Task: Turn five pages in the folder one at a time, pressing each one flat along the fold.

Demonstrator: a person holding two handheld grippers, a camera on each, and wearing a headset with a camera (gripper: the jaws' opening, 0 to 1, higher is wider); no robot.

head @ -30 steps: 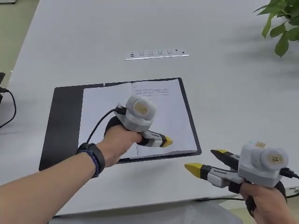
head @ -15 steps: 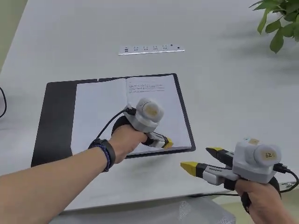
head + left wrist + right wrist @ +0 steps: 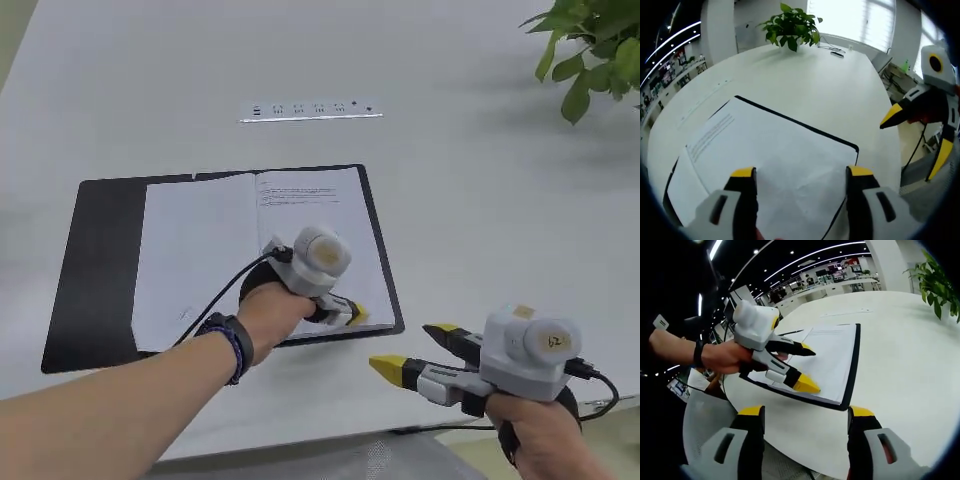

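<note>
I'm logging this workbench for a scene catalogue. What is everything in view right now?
Table: one, white, under everything.
Folder: one, black, open flat on the table.
Pages: two showing, white, in the folder.
Power strip: one, pale, beyond the folder.
Plant: one, green, far right.
Wristband: one, dark, left wrist.
Left tongs: one, white with yellow tips, open, over the right page's near edge.
Right tongs: one, same colours, open, right of the folder.

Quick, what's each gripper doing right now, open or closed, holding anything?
Left gripper: open, holding nothing, jaws spread over the right page of the folder.
Right gripper: open, empty, over the table.
</note>
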